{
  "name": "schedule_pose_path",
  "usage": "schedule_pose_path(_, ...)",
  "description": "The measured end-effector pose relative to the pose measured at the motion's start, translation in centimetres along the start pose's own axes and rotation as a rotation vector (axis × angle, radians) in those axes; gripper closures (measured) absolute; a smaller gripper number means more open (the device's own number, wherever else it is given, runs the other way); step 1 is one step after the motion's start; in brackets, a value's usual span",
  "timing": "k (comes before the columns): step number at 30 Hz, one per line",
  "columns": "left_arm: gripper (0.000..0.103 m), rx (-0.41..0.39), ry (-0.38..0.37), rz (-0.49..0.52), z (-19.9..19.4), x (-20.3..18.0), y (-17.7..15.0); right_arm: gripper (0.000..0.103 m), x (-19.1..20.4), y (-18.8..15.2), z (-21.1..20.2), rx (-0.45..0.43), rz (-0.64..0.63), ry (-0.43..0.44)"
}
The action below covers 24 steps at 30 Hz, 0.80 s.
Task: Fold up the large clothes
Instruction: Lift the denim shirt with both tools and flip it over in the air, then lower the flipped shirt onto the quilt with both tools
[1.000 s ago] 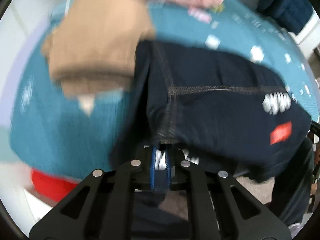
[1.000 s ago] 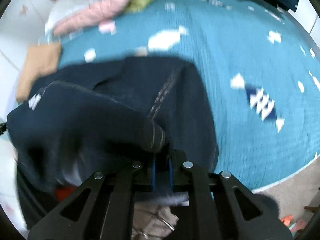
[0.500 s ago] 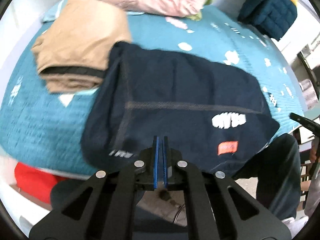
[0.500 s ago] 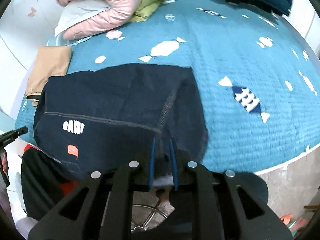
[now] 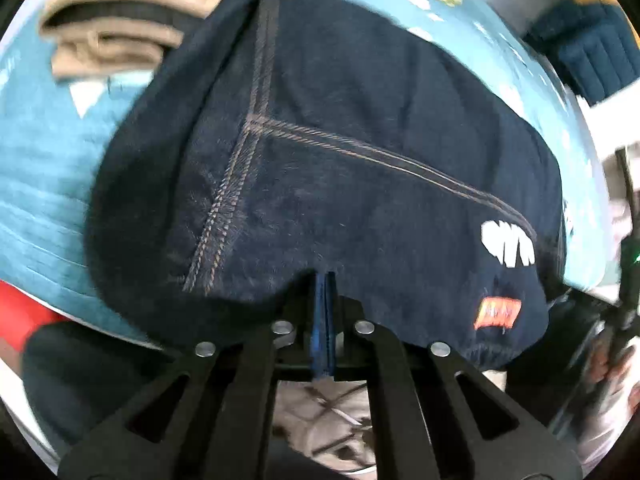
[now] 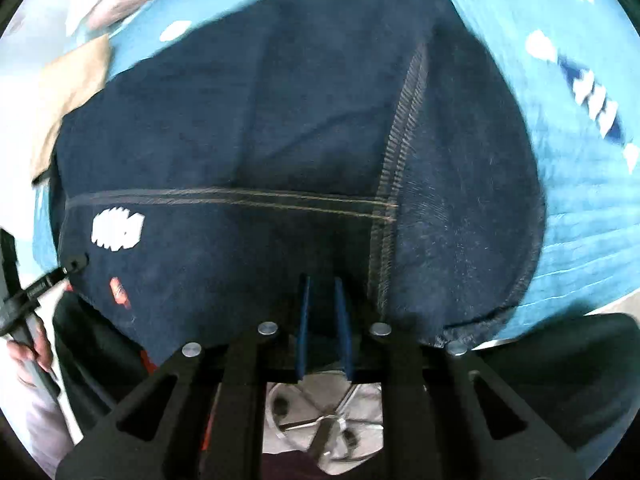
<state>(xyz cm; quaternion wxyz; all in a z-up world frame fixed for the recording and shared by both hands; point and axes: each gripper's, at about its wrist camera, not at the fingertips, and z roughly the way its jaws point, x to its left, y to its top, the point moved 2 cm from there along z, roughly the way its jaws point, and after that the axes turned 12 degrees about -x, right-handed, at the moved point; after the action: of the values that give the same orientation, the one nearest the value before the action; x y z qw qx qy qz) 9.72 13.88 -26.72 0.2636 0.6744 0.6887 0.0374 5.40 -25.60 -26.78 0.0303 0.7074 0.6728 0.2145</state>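
Right now your left gripper has its blue pads pressed together, their tips at the near hem of the navy garment; whether any cloth sits between them cannot be told. Your right gripper shows a narrow gap between its pads, with the same hem lying over the tips, and whether it pinches the fabric cannot be told either. The garment lies spread on the teal bedspread, its near edge hanging over the bed's side toward you. Tan stitched seams cross it, and a white print and an orange tag sit near the hem. A folded tan garment lies beside its far left corner, touching it. Both views are blurred.
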Motion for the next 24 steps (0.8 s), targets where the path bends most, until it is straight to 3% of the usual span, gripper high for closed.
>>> schedule_pose_path(4, 0.099, 0.040, -0.082, 0.027, 0.1, -3.4, -1.4, 0.090, 4.7, -0.9, 0.6, 0.044, -0.052, 0.143)
schedule_pose_path(6, 0.099, 0.082, -0.066, 0.074, 2.2, -5.0, -2.4, 0.089, 6.9, -1.3, 3.0, 0.070, -0.132, 0.088)
schedule_pose_path(8, 0.099, 0.064, -0.017, 0.086, 4.1, -5.3, -3.0, 0.089, 7.3, -1.8, 6.7, 0.091, -0.171, 0.020)
schedule_pose_path(12, 0.101, 0.075, -0.004, 0.141, 3.2, -6.6, -2.6, 0.090, 6.0, -1.3, 5.8, 0.101, -0.102, 0.059)
schedule_pose_path(17, 0.101, 0.035, -0.101, 0.191, 0.8, -10.7, -2.5, 0.087, 6.8, -1.3, 3.4, 0.067, -0.119, 0.131)
schedule_pose_path(19, 0.101, 0.071, -0.135, 0.217, 2.3, -12.6, -3.2, 0.087, 7.2, -1.3, 4.3, 0.079, -0.133, 0.119)
schedule_pose_path(21, 0.101, 0.120, -0.084, 0.235, 5.0, -13.5, -4.0, 0.087, 7.1, -1.9, 7.0, 0.085, -0.162, 0.085)
schedule_pose_path(24, 0.100, 0.110, -0.085, 0.233, 6.4, -14.1, -4.0, 0.088, 7.0, -1.3, 6.6, 0.088, -0.160, 0.093)
